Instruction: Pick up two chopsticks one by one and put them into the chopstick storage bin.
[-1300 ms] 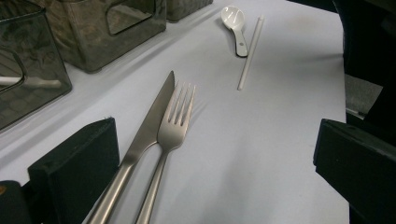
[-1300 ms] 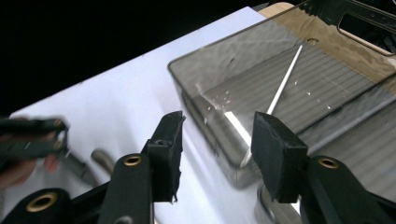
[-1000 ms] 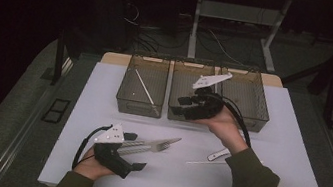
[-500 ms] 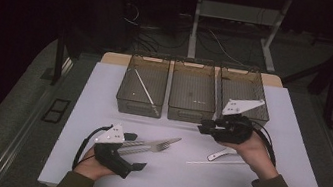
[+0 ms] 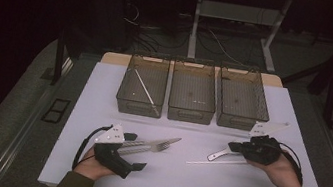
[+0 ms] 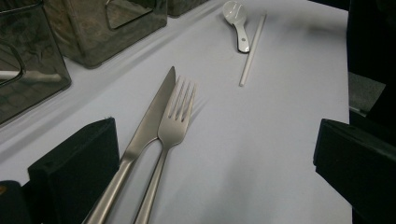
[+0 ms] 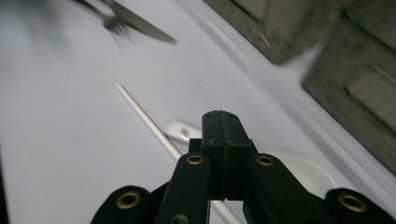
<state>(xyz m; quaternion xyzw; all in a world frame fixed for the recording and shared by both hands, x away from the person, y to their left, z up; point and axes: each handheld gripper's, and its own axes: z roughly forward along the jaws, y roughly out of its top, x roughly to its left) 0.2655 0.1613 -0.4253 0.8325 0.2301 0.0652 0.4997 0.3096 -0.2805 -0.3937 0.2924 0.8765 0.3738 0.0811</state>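
The right gripper (image 5: 234, 147) sits low over the white table (image 5: 104, 89) at the right, its jaws pressed flat together with nothing between them; they have just been closing. Its tips hang right above the white spoon (image 5: 218, 156), whose bowl lies hidden beneath the gripper in the high view while its handle sticks out toward the left and a little toward the person. In the right gripper view the shut jaws cover the spoon's middle: the handle end (image 7: 180, 130) peeks out on one side, the pale bowl on the other. Whether the tips touch it I cannot tell.

Just beside the spoon lies a thin white stick (image 5: 217, 162), its long axis running nearly left to right across the table, parallel to the spoon's handle and on the person's side of it.

The left gripper (image 5: 136, 157) rests on the table at the near left, jaws standing wide apart. A knife (image 6: 149, 121) and a fork (image 6: 175, 119) lie side by side between them, touching along their handles, tips pointing away to the right toward the spoon. The pads are not pressing on either.

Three wire baskets (image 5: 190, 115) stand in a row at the far side; the left one holds another thin stick (image 5: 144, 90) lying slantwise.
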